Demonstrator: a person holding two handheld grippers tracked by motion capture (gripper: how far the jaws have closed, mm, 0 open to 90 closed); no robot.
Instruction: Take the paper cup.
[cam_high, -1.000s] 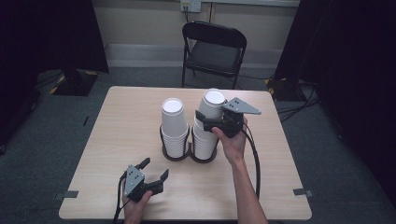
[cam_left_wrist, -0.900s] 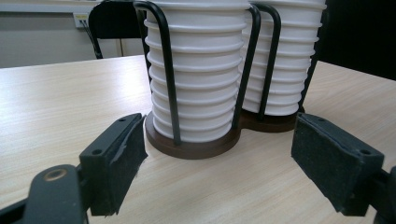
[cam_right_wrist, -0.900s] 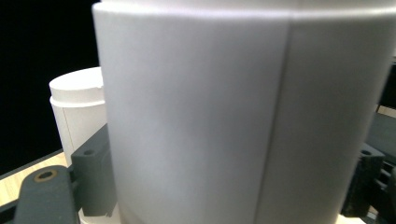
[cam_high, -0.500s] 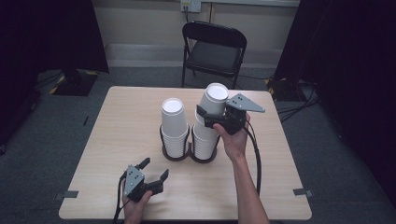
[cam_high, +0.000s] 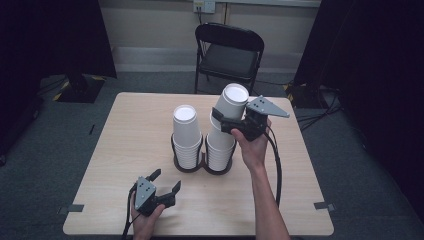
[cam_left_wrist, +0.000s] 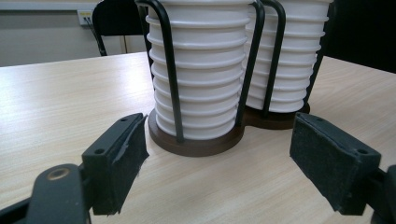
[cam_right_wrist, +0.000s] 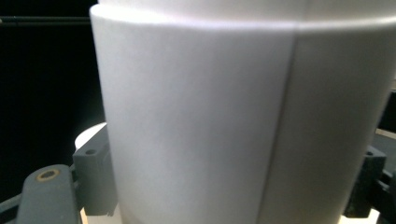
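Two stacks of white paper cups stand in a dark wire holder (cam_high: 202, 164) at the table's middle: the left stack (cam_high: 186, 135) and the right stack (cam_high: 220, 147). My right gripper (cam_high: 222, 121) is shut on the top cup (cam_high: 231, 105) of the right stack, which is lifted and tilted, its base still in the stack. That cup (cam_right_wrist: 243, 116) sits between the pads in the right gripper view. My left gripper (cam_high: 165, 182) rests open near the table's front edge, facing the holder (cam_left_wrist: 196, 142), nothing between its pads.
A wooden table (cam_high: 125, 135) carries everything. A black folding chair (cam_high: 227, 55) stands behind its far edge. Black curtains hang at both sides, and a cable (cam_high: 276, 165) trails from the right gripper along the forearm.
The right gripper has risen with the top cup, drawing it higher out of the right stack and tilting it. The left gripper has stayed where it was.
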